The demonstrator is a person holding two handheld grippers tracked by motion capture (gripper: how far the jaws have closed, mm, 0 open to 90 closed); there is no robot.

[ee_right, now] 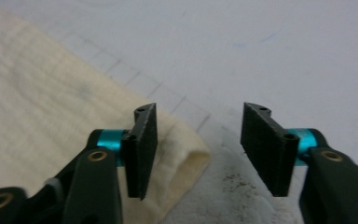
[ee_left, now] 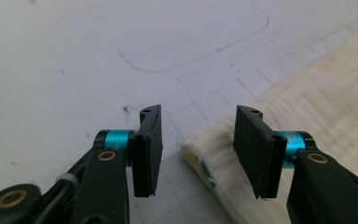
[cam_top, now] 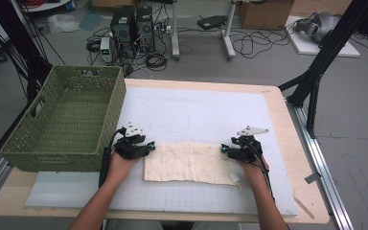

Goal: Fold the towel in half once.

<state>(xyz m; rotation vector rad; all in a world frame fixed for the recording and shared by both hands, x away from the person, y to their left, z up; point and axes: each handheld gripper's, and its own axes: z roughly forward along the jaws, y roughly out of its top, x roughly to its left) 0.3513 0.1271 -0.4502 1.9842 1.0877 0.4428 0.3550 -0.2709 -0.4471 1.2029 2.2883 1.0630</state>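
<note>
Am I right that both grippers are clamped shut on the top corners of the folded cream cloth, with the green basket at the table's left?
Not quite. The left gripper and right gripper stand open at the cloth corners, pads not pressing it, as both gripper views show. The green basket is at the table's left.

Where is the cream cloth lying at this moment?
In the high view, the cream cloth lies flat on the white mat, near the table's front edge, between the left gripper and right gripper.

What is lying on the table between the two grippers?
In the high view, a folded cream cloth stretches from the left gripper to the right gripper on the white mat. Each gripper view shows open jaws at a cloth corner.
</note>
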